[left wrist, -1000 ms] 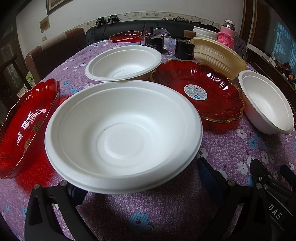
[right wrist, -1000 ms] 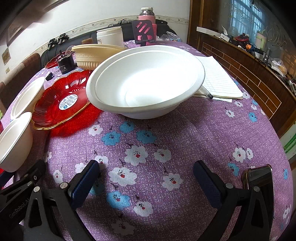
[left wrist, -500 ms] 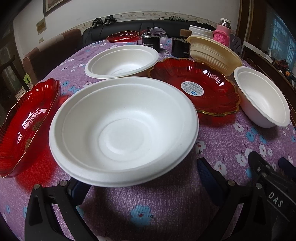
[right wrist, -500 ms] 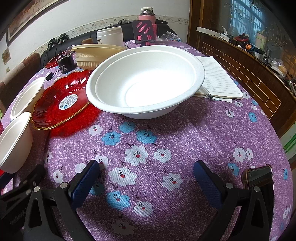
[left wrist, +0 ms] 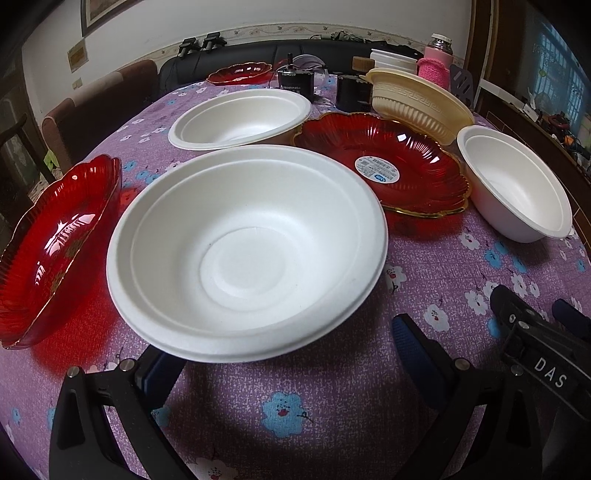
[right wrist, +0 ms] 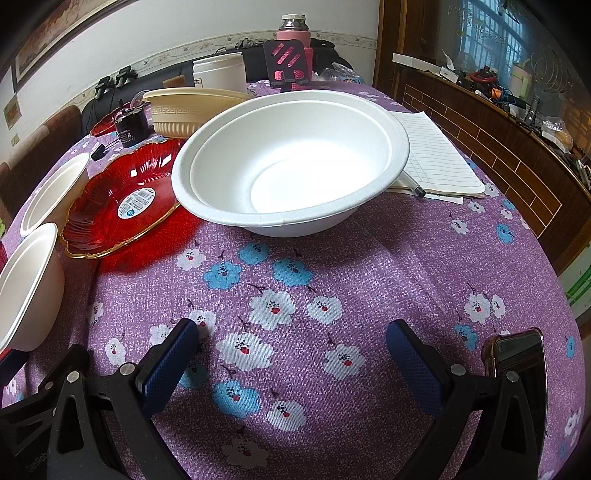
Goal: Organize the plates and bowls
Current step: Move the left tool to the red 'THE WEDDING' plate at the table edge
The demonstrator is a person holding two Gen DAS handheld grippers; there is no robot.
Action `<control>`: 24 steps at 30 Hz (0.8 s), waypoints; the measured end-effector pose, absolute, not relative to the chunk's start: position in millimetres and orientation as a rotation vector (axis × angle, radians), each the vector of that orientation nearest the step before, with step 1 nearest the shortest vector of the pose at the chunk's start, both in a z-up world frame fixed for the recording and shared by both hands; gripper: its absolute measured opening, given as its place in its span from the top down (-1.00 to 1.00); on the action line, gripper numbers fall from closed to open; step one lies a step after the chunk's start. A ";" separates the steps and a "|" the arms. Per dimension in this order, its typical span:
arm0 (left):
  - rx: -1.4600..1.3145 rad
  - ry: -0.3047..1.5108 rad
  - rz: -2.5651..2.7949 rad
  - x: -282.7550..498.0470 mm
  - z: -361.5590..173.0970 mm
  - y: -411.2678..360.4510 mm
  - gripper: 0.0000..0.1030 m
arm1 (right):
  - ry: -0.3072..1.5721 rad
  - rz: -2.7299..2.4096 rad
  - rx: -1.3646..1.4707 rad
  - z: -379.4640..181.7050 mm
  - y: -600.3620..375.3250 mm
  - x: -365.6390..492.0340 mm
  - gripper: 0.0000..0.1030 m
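Note:
A large white bowl sits on the purple flowered tablecloth, right in front of my left gripper. That gripper is open, and the bowl's near rim hangs over its left fingertip. Around the bowl lie a red plate at the left, a stickered red plate, and two more white bowls, one behind and one to the right. My right gripper is open over bare cloth, well short of another white bowl.
A cream ribbed bowl and a far red plate stand at the back. On the right side lie a lined notebook with a pen and a phone. A white jar and a pink bottle are behind.
My left gripper has drawn back a little from the large white bowl, which now looks smaller. The right gripper has hardly moved.

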State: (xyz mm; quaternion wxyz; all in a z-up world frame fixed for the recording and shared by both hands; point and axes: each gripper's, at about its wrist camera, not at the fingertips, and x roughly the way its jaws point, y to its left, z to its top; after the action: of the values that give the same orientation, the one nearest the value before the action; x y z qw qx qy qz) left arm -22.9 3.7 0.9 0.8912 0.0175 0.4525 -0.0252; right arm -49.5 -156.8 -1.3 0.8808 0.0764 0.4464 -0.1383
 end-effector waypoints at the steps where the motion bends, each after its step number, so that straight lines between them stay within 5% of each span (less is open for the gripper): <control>1: 0.037 0.940 -0.050 -23.0 1.0 3.4 -1.00 | 0.930 -0.288 0.159 -1.4 -156.7 -49.4 -0.98; 22: 0.107 1.017 -0.204 -63.9 4.3 13.4 -0.99 | 1.002 -0.261 0.165 -0.5 -154.2 -59.1 -0.98; 24: 0.026 1.015 -0.249 -70.6 13.7 26.8 -0.78 | 1.012 -0.244 0.152 0.3 -151.1 -63.2 -0.98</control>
State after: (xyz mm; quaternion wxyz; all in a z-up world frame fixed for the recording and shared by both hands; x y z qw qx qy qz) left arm -70.6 26.8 13.7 0.8664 0.0124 0.4848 -0.1187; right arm -63.2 -151.1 0.3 0.8647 0.0725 0.4832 -0.1162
